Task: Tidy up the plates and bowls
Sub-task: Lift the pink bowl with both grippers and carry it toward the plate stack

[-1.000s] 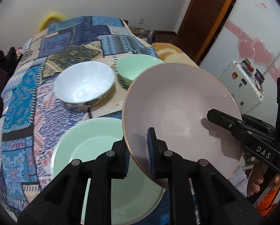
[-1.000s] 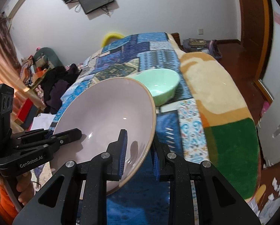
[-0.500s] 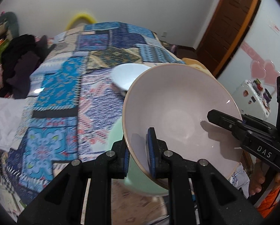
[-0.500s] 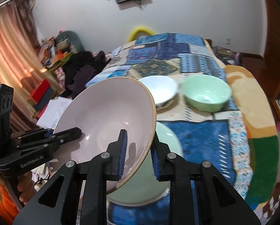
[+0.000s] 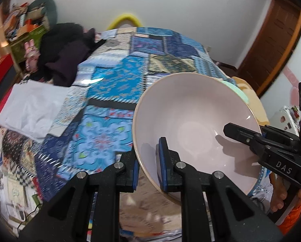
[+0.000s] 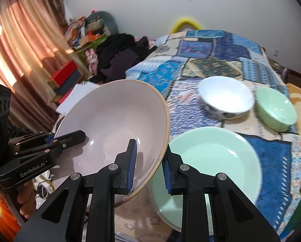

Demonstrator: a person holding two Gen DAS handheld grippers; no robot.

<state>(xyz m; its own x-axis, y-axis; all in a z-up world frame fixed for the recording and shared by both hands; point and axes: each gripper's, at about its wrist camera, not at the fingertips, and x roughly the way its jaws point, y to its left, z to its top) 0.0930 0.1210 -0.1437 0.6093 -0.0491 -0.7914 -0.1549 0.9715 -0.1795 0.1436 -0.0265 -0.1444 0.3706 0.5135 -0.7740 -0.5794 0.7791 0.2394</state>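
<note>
Pale pink and glossy, the large bowl [image 5: 194, 125] hung tilted above the patchwork bedspread [image 5: 114, 92], held from two sides at once. The left gripper [image 5: 149, 163] was clenched on the near rim, one blue pad inside the bowl and the other against its outer wall. In the same view the right gripper [image 5: 239, 132] reached in from the right edge, one finger lying inside the bowl on the opposite rim, with the fingers of a hand [image 5: 279, 193] showing below it.

From the right wrist view the bowl [image 6: 114, 125] filled the left half of the picture, and the right gripper [image 6: 148, 167] was likewise clamped on its rim, one pad within and one outside. The left gripper [image 6: 69, 139] gripped the far rim at the left.

Just beside the bowl, on the bedspread [image 6: 211, 60], lay a mint green plate [image 6: 209, 161]. Beyond it stood a white bowl [image 6: 226, 98] with a patterned outside and, just to its right, a small green bowl [image 6: 275, 109]; whether those two touched could not be told. A heap of dark clothes [image 6: 120, 54] sat at the far left edge of the bed, and white folded cloth [image 5: 31, 109] lay nearer on that side.
</note>
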